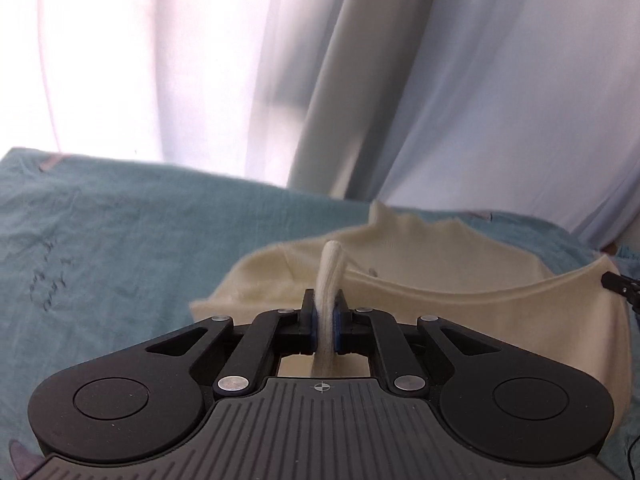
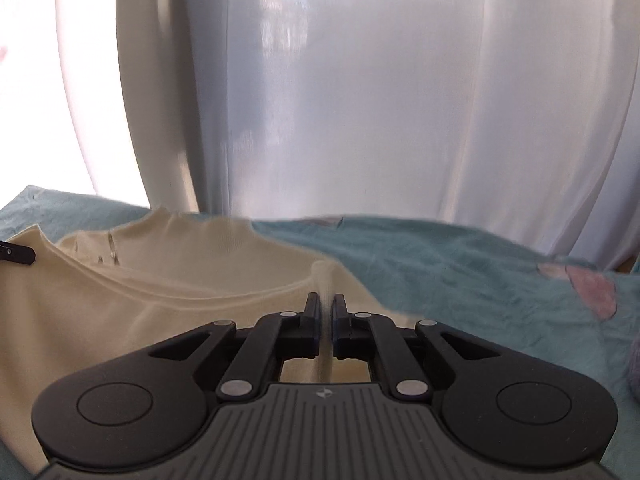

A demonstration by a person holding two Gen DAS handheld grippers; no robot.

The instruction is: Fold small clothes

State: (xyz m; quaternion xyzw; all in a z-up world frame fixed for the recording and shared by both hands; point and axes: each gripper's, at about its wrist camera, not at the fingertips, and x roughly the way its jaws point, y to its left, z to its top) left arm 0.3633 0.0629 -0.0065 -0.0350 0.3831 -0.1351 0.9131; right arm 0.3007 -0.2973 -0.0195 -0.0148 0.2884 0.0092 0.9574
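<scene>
Cream garment (image 1: 460, 296): lying on teal cloth (image 1: 100, 240), hem raised. Left gripper (image 1: 325, 316) and right gripper (image 2: 329, 316) each pinch a hem fold. Risk: uneven carrying skews the fold; thin pinch may slip.

One cream garment (image 1: 460, 300), one teal sheet (image 1: 120, 240) beneath it, and two grippers: left gripper (image 1: 325, 312), right gripper (image 2: 329, 314).
</scene>
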